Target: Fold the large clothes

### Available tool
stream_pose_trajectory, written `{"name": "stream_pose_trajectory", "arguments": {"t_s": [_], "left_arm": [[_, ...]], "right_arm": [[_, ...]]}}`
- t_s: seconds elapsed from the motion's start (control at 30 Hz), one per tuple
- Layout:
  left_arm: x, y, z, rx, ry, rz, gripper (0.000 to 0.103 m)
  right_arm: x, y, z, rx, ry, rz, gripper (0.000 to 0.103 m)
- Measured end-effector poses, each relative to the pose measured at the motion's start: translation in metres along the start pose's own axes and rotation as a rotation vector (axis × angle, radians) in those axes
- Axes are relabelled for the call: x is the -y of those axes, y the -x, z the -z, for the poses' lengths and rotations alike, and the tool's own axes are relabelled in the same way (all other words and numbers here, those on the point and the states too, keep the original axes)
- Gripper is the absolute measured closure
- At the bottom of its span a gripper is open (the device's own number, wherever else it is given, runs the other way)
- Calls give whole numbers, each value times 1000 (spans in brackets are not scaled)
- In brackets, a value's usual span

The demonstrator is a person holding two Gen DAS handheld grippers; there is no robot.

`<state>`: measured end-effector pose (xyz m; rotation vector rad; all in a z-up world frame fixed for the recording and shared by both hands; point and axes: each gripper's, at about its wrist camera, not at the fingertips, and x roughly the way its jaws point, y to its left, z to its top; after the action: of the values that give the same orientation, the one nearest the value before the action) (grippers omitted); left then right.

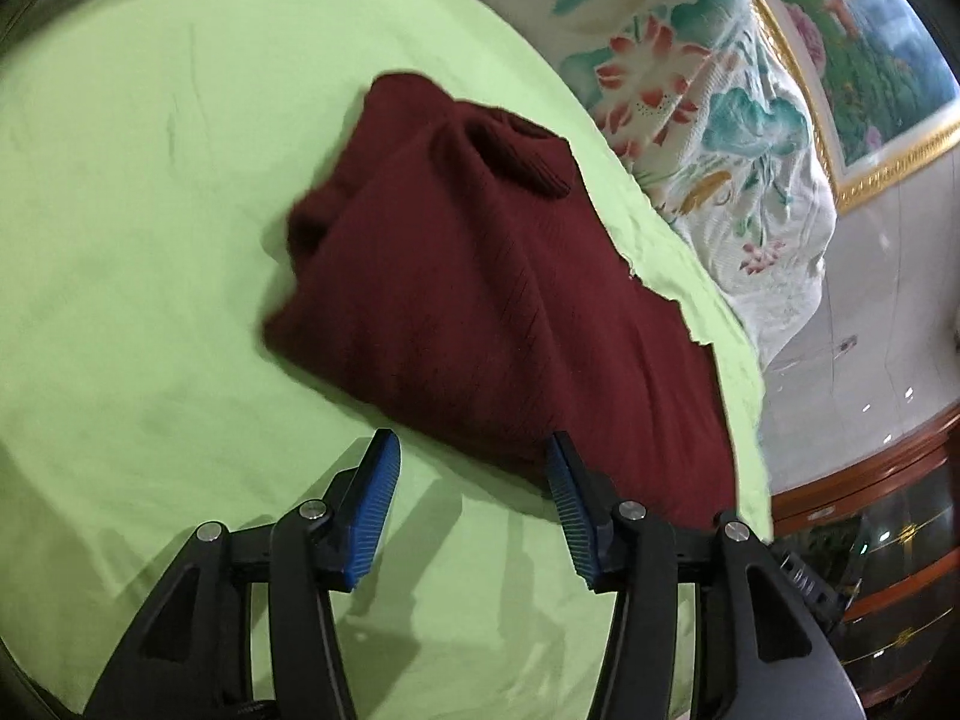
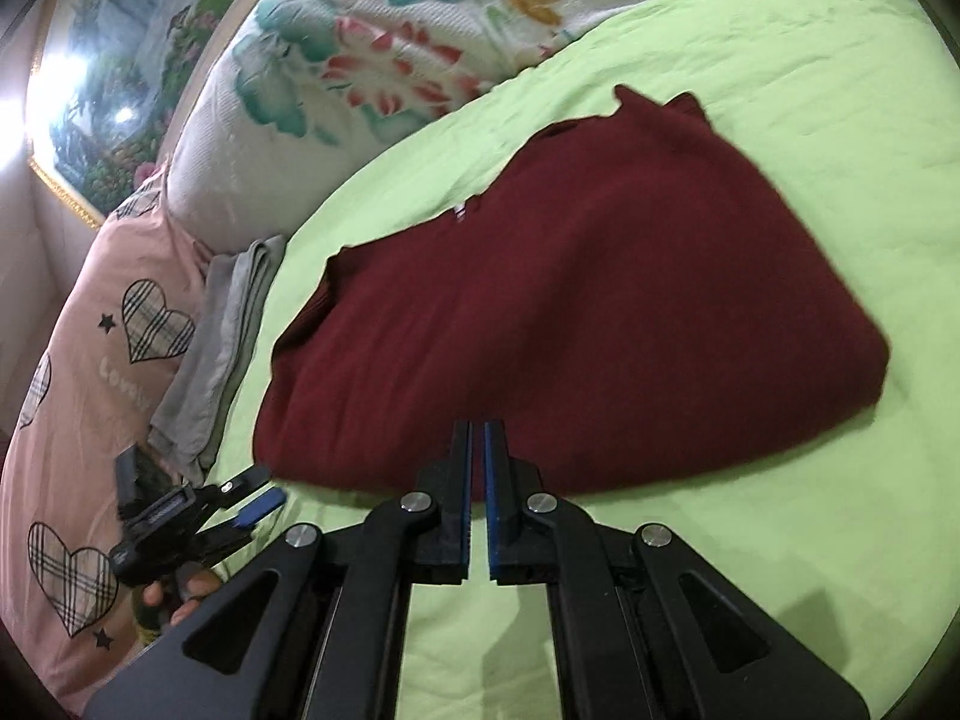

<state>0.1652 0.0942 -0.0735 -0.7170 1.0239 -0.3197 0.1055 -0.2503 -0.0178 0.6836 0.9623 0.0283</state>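
A dark red knit sweater (image 1: 480, 300) lies folded in a thick bundle on the light green sheet (image 1: 150, 210); its ribbed collar faces away from me. My left gripper (image 1: 471, 450) is open and empty, its blue pads just short of the sweater's near edge. In the right wrist view the sweater (image 2: 600, 312) lies spread across the sheet (image 2: 780, 90). My right gripper (image 2: 478, 438) is shut with nothing between the pads, at the sweater's near edge. The left gripper also shows in the right wrist view (image 2: 258, 495), held in a hand beside the sweater.
A flowered quilt (image 2: 390, 48) is bunched along the far side of the bed. A pink pillow with plaid hearts (image 2: 90, 360) and a folded grey cloth (image 2: 222, 348) lie at the left. A framed painting (image 1: 870, 48) hangs on the wall. A wooden cabinet (image 1: 888, 540) stands beside the bed.
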Motion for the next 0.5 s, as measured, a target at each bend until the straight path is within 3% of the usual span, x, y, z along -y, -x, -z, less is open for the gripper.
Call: {"name": "stream_pose_trajectory", "arguments": {"t_s": [0.1, 0.33, 0.4, 0.5], "left_arm": [[-5, -10, -5, 30, 72, 39, 39], [-21, -26, -42, 132, 221, 68, 39], [-23, -29, -55, 155, 241, 51, 47], [-23, -38, -66, 150, 226, 27, 72]], "right_arm": [[-6, 1, 7, -7, 6, -7, 100], [-12, -5, 14, -28, 0, -25, 100], [-18, -10, 9, -30, 3, -36, 100], [-31, -21, -10, -3, 35, -39, 100]]}}
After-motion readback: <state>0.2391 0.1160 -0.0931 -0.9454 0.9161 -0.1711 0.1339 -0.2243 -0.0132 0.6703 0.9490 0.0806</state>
